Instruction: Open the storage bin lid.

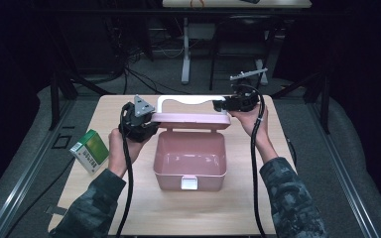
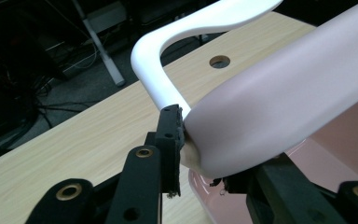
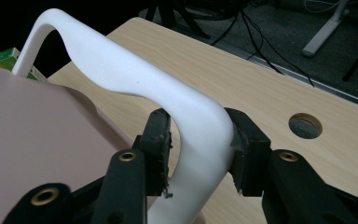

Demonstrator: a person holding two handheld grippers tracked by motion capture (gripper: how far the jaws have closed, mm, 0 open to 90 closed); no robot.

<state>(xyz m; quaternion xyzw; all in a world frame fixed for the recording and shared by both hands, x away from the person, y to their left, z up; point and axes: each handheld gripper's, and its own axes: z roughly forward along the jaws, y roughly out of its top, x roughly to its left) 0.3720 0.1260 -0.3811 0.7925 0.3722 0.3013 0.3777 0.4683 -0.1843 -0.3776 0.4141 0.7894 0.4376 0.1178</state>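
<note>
pink box lid held up at both back corners

pink box (image 1: 190, 161) sits open near the middle of the wooden table (image 1: 188, 213), its latch side toward the person. its lid (image 1: 192, 118) stands raised behind the open base, with the white handle (image 1: 184, 101) arching over the far side of the lid

left gripper (image 1: 149, 120) is at the lid's left end. in the left gripper view the rounded corner of the lid (image 2: 279, 102) fills the space between the two black jaws; the left pad (image 2: 171, 140) presses against the lid's edge right where the handle's leg (image 2: 158, 79) meets it, and the other jaw lies under the lid's curve. the jaws are closed onto that corner, with the lid as the only thing between them

right gripper (image 1: 220, 104) is at the lid's right end, on the handle rather than on the lid. in the right gripper view the bend of the white handle (image 3: 200, 135) passes straight between the two pads (image 3: 158, 140), which touch it on either side, so the jaws are clamped on the handle's corner. the pink lid surface (image 3: 42, 154) lies just to the left of that grip

a green and white carton (image 1: 89, 150) lies on the table's left edge, well apart from the box and just beside the person's left hand (image 1: 121, 146)
</note>
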